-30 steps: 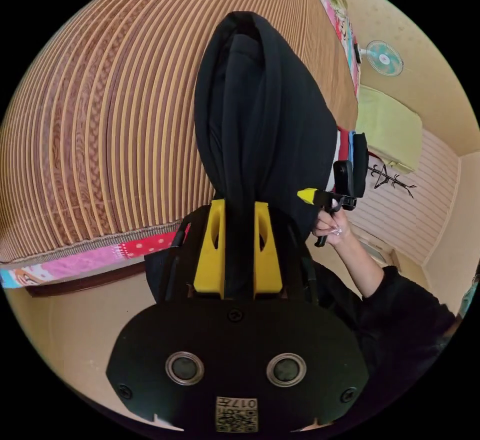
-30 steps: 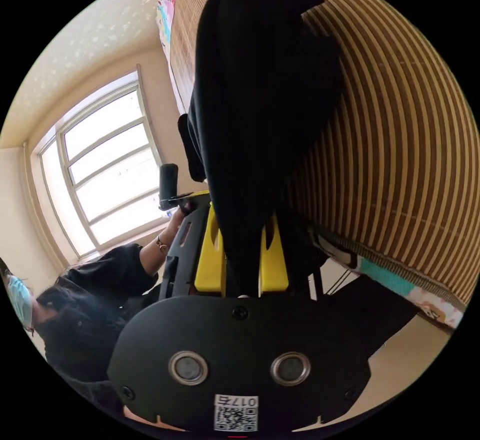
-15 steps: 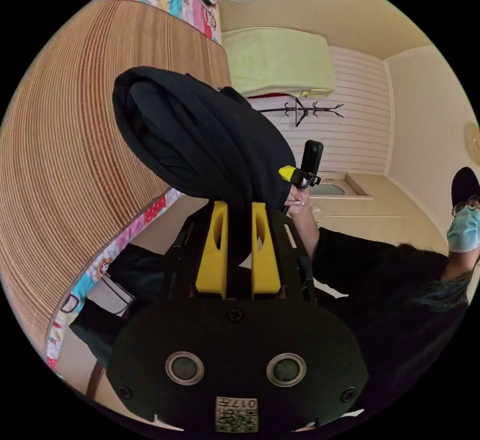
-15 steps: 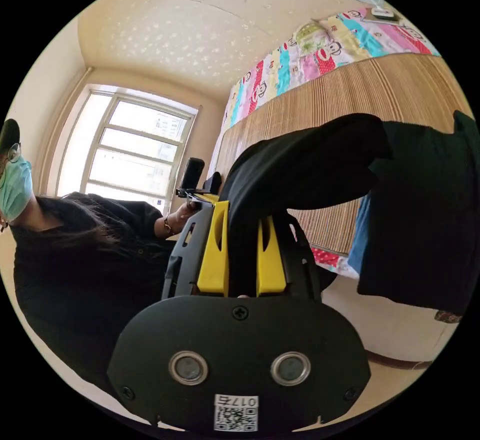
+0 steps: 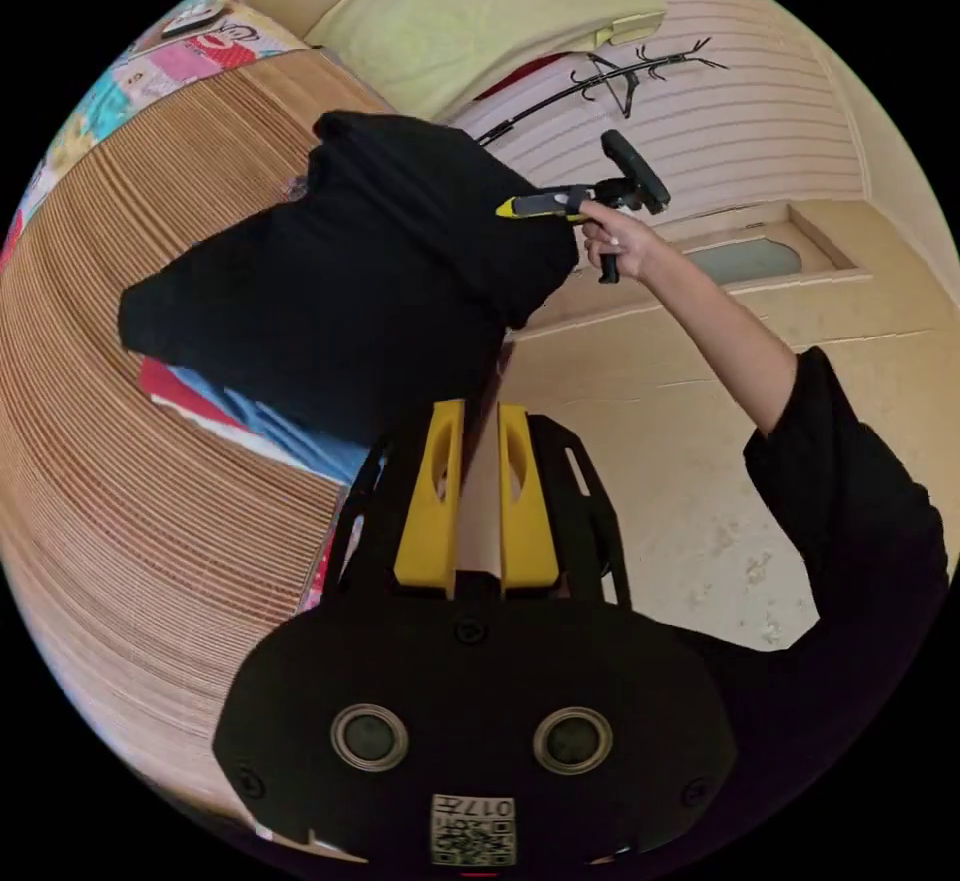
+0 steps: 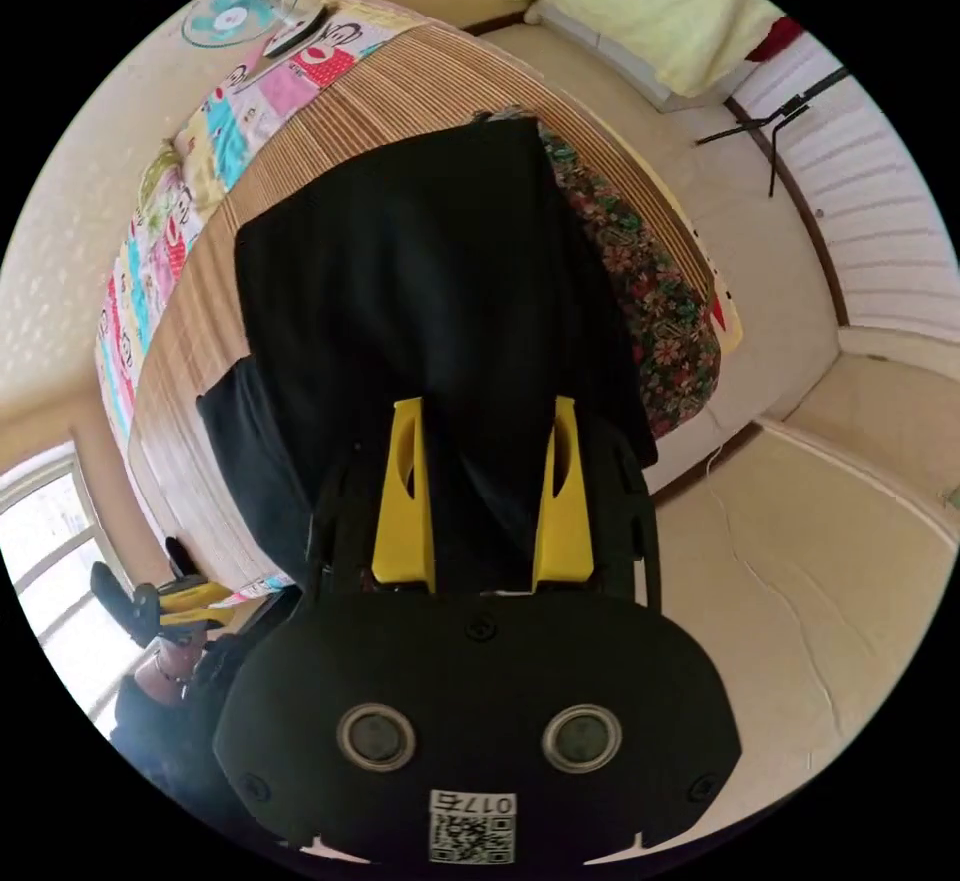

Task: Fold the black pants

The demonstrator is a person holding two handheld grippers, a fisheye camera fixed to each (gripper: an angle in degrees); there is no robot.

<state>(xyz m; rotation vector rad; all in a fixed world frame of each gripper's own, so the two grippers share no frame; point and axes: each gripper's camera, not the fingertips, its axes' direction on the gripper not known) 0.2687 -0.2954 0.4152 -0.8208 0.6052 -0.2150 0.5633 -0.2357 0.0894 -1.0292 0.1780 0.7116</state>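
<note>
We log the pants as a folded black bundle lying on the bed's ribbed bamboo mat, atop a blue and red stack. Left gripper: jaws nearly together with nothing between them, just off the bundle's near edge. Right gripper: jaws spread wide, with black cloth between and beyond them; we cannot tell whether they touch it. In the left gripper view the right gripper sits at the bundle's far corner. Cloth is matte, soft and thick-folded, its long axis running away from the right gripper. We judge the fold nearly done, release pending.
</note>
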